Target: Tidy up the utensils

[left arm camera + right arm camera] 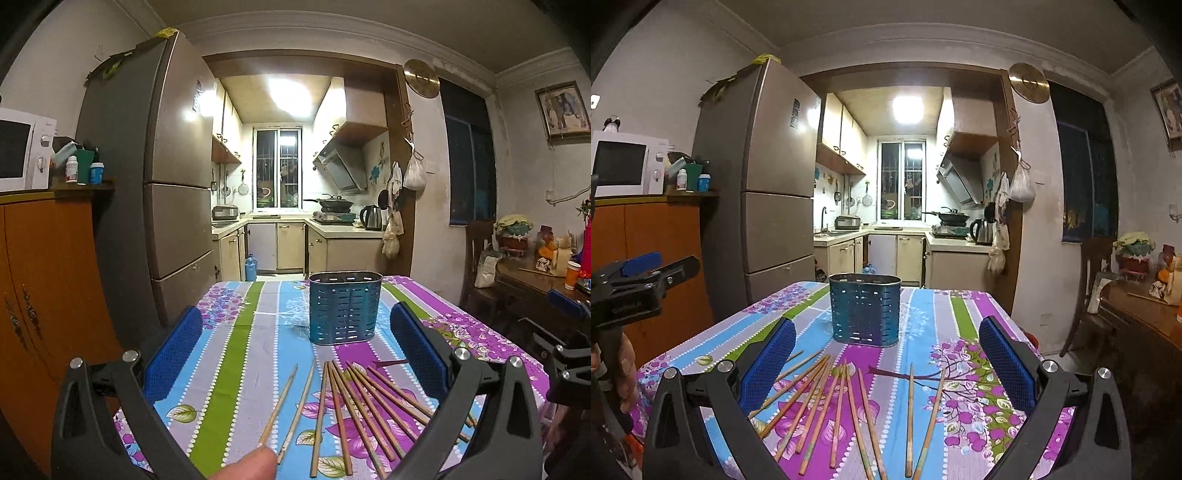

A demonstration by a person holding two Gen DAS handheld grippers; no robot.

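Note:
A blue perforated metal utensil holder (345,307) (865,309) stands upright on the flowered tablecloth, empty as far as I can see. Several wooden chopsticks (364,406) (827,406) lie fanned out on the cloth in front of it. A separate pair of chopsticks (291,410) (919,417) lies a little apart from the fan. My left gripper (295,350) hovers open above the chopsticks, holding nothing. My right gripper (886,360) is likewise open and empty over them. In the right wrist view the left gripper's body (631,291) shows at the left edge.
The table (236,302) (964,310) ends close behind the holder. A tall fridge (173,177) and an orange cabinet (44,280) with a microwave stand to the left. A dark wooden side table (1137,317) with clutter and a chair are on the right. A fingertip (251,466) shows at the bottom.

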